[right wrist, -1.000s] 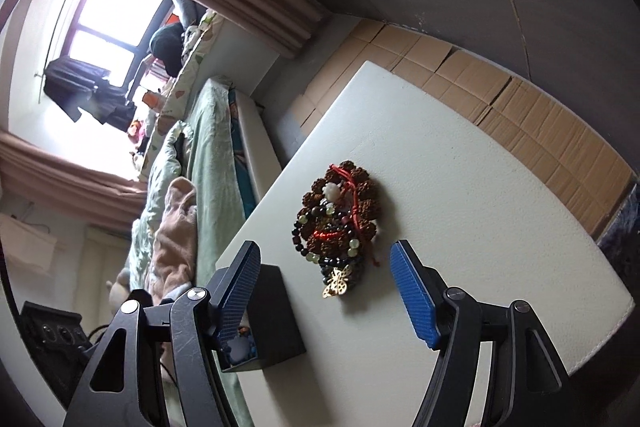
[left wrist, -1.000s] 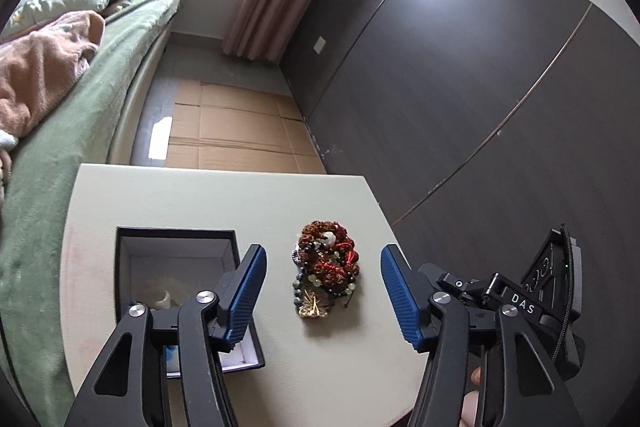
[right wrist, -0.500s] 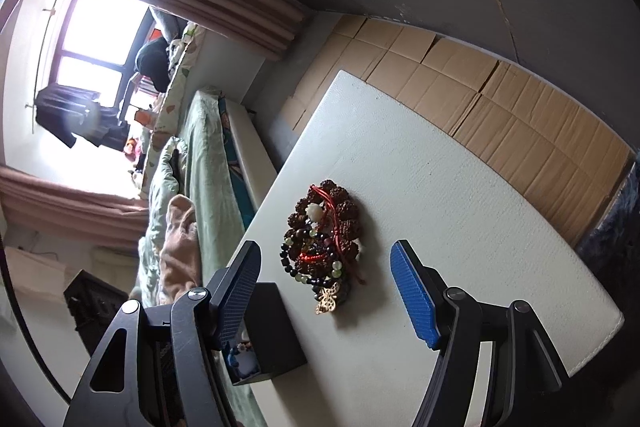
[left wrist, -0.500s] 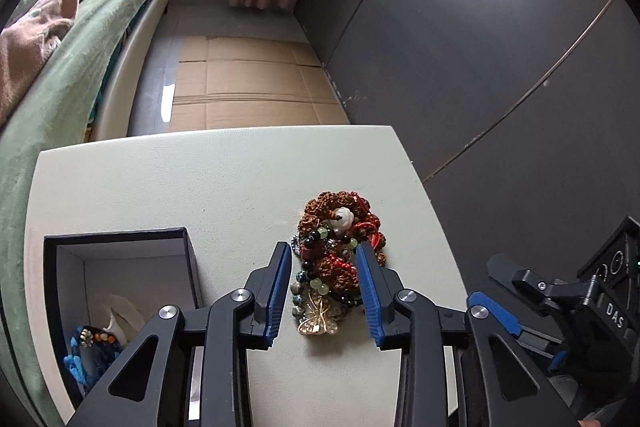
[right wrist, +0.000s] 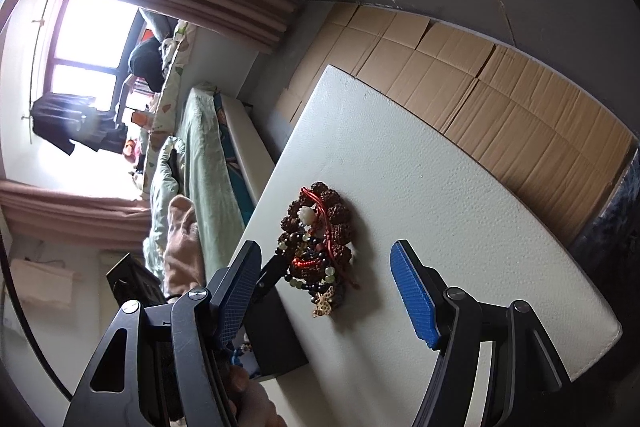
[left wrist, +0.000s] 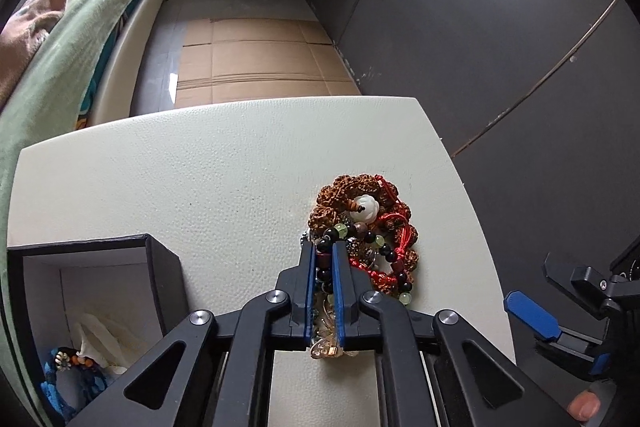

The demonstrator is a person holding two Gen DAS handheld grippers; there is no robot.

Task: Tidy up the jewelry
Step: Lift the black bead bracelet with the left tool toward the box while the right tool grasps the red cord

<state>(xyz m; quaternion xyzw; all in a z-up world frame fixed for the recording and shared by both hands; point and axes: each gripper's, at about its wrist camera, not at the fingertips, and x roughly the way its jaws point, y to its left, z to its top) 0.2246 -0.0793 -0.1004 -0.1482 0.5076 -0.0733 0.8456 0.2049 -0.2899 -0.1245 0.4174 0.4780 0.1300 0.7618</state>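
Note:
A pile of bead bracelets (left wrist: pixel 366 223), brown, red, black and green with a white bead and a gold charm, lies on the white table (left wrist: pixel 200 179). My left gripper (left wrist: pixel 321 255) is shut on a dark bead strand at the pile's near left side. An open black jewelry box (left wrist: pixel 92 291) stands at the left, with a blue beaded piece and tissue inside. My right gripper (right wrist: pixel 326 279) is open and empty, held above the table near the same pile (right wrist: pixel 316 231). The box (right wrist: pixel 276 339) shows behind its left finger.
A bed with green cover (left wrist: pixel 72 39) runs along the table's left. A dark wall panel (left wrist: pixel 500 47) stands at the right. Flattened cardboard (left wrist: pixel 256 59) covers the floor beyond the table's far edge. The right gripper also shows in the left wrist view (left wrist: pixel 560 315).
My left gripper has moved forward over the pile and closed from wide open to shut on the bead strand. The right gripper has stayed open and drawn back a little.

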